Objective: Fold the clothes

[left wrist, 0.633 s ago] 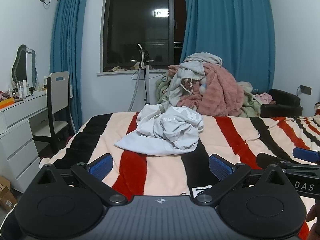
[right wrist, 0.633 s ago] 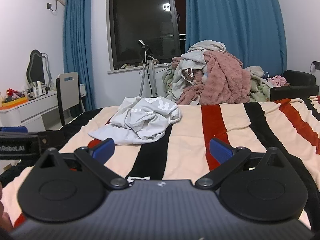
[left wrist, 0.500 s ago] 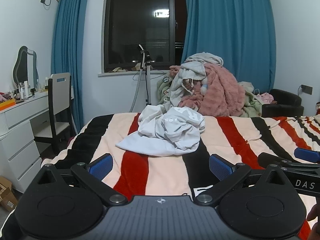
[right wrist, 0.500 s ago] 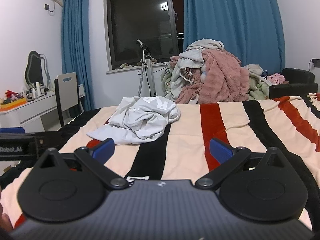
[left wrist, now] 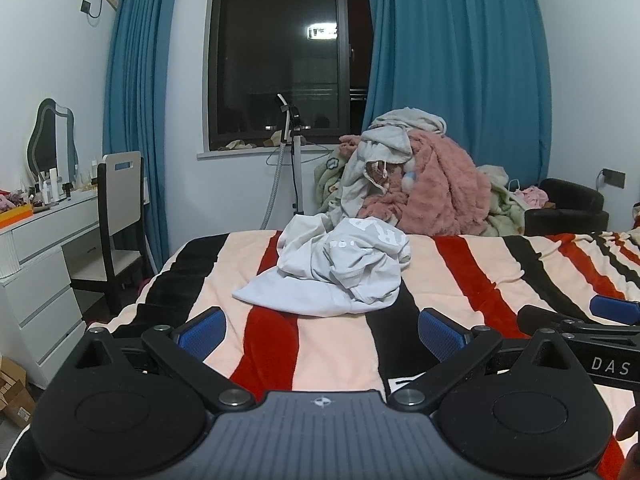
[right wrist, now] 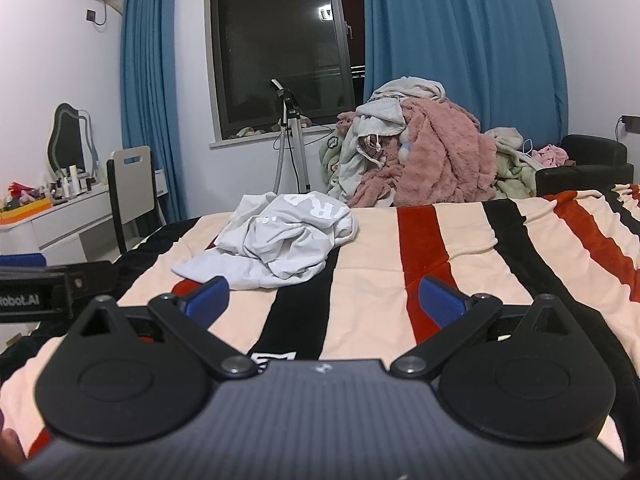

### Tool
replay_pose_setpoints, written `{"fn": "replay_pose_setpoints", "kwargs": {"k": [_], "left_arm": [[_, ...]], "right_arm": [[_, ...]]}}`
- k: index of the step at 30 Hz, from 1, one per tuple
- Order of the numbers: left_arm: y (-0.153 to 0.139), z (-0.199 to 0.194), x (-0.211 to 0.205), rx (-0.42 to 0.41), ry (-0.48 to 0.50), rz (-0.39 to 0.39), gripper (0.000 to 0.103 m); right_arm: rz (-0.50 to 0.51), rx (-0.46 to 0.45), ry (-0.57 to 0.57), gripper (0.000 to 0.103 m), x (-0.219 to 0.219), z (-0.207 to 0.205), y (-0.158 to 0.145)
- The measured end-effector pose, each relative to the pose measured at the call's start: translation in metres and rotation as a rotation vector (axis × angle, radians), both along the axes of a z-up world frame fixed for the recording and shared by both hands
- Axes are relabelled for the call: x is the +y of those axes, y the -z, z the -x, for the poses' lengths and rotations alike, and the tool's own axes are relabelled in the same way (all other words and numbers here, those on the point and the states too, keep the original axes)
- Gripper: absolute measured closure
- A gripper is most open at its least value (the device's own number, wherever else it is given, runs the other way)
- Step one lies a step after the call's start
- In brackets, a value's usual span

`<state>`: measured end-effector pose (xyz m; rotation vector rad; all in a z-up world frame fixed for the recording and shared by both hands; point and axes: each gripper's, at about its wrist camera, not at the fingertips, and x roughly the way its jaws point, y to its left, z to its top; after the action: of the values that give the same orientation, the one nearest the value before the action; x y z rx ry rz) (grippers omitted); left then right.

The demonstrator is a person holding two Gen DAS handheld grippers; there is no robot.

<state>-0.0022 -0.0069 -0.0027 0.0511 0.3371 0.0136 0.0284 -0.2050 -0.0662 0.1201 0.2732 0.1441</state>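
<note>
A crumpled light grey garment with white lettering [left wrist: 336, 268] lies in a heap on the striped blanket of the bed [left wrist: 472, 280]; it also shows in the right wrist view [right wrist: 276, 240]. My left gripper [left wrist: 322, 334] is open and empty, low over the blanket, short of the garment. My right gripper [right wrist: 324, 300] is open and empty, also short of the garment and to its right. Each gripper shows at the edge of the other's view.
A tall pile of clothes with a pink fleece [left wrist: 420, 184] rises behind the bed. A white dresser [left wrist: 36, 264] with a mirror and a chair [left wrist: 120, 208] stand at the left. A tripod stand [left wrist: 294, 160] is under the window. A black armchair [left wrist: 568, 208] is at the right.
Both views have shifted slightly; the garment sits a little lower and nearer in them. Both grippers stay open and empty.
</note>
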Motion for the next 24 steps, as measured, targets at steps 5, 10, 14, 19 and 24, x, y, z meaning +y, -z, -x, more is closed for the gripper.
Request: {"fn": "replay_pose_setpoints", "kwargs": {"k": [5, 10, 14, 19, 24], "left_arm": [[0.001, 0.0, 0.0, 0.0, 0.002, -0.005, 0.0], [0.001, 0.0, 0.003, 0.0, 0.008, 0.015, 0.0], [0.001, 0.0, 0.007, -0.007, 0.016, 0.046, 0.0], [-0.001, 0.001, 0.01, -0.025, 0.005, 0.071, 0.0], [-0.005, 0.002, 0.012, -0.059, 0.004, 0.081, 0.0]], "right_arm": [[-0.003, -0.001, 0.0, 0.0, -0.001, 0.001, -0.001], [-0.004, -0.003, 0.002, 0.0, -0.001, 0.002, -0.001], [0.0, 0.0, 0.005, 0.0, -0.001, 0.001, -0.001], [0.002, 0.004, 0.029, 0.0, -0.003, -0.001, -0.002], [-0.057, 0.018, 0.077, 0.0, -0.002, -0.003, -0.012]]}}
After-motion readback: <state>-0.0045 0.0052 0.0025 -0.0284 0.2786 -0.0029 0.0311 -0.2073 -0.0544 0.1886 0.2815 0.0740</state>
